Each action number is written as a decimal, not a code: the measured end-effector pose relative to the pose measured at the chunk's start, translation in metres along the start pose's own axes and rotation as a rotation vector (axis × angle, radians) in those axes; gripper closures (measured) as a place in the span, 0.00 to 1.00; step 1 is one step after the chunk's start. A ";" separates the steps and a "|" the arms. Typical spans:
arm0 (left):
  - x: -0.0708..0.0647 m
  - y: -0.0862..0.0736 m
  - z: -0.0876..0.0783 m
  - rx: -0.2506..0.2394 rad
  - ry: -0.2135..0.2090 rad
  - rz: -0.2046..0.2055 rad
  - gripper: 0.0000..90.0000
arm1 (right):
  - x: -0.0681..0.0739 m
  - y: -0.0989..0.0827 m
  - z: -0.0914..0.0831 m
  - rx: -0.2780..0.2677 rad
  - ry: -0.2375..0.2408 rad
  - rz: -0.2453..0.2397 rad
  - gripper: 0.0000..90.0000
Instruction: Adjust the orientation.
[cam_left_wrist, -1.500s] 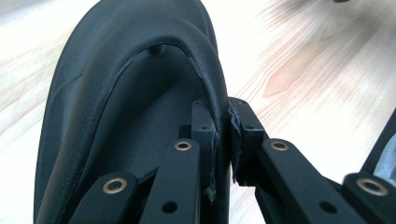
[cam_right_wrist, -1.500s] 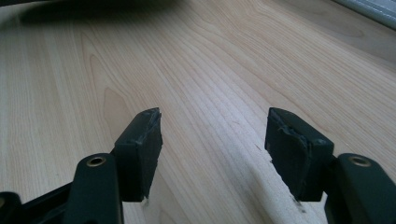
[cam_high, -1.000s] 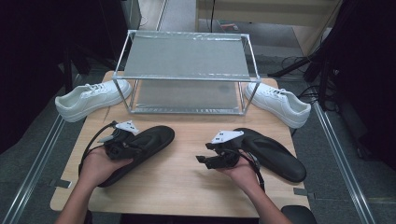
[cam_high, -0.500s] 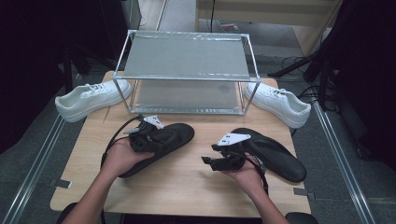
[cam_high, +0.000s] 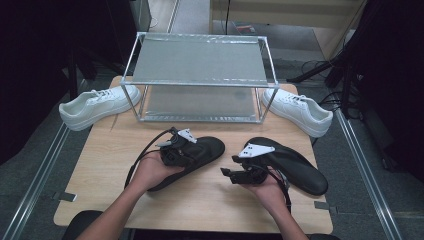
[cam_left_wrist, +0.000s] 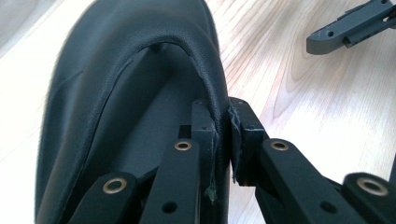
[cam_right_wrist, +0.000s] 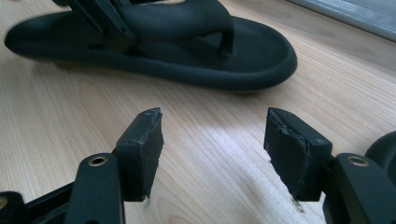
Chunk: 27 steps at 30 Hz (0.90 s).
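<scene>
A black flip-flop (cam_high: 202, 152) lies left of the table's middle, its toe pointing up and right. My left gripper (cam_high: 186, 150) is shut on its strap; in the left gripper view the two pads (cam_left_wrist: 205, 130) pinch the strap's edge (cam_left_wrist: 140, 70). A second black flip-flop (cam_high: 295, 167) lies at the right. Just left of its heel end my right gripper (cam_high: 226, 174) is held open, pointing left. In the right gripper view the pads (cam_right_wrist: 140, 149) stand wide apart over bare wood, with the left flip-flop (cam_right_wrist: 187, 51) a little ahead.
A metal-framed two-shelf rack (cam_high: 200, 80) stands at the back of the wooden table (cam_high: 200, 205). One white sneaker (cam_high: 97, 105) sits left of the rack and another (cam_high: 297, 110) right of it. Dark floor and metal rails flank the table.
The left hand has carried its gripper and the left flip-flop to the right and slightly toward the rack, closer to the right gripper. The right hand has hardly moved.
</scene>
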<state>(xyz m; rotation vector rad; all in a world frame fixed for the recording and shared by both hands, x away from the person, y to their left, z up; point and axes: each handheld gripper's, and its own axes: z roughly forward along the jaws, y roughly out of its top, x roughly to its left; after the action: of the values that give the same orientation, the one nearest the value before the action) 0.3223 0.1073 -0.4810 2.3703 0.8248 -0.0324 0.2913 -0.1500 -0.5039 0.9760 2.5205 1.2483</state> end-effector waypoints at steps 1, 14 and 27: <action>0.000 0.000 0.003 -0.002 -0.005 -0.006 0.91 | 0.000 0.000 0.000 0.000 -0.001 0.003 0.43; 0.000 -0.004 0.018 0.007 -0.061 0.010 0.83 | 0.000 -0.002 0.000 0.003 -0.007 0.007 0.43; 0.006 -0.022 -0.028 -0.093 -0.011 0.013 0.62 | 0.004 0.002 0.004 0.001 0.008 -0.015 0.45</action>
<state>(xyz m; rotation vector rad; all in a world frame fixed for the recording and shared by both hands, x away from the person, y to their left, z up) 0.3094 0.1394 -0.4721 2.2864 0.7889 -0.0012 0.2911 -0.1445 -0.5044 0.9521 2.5304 1.2492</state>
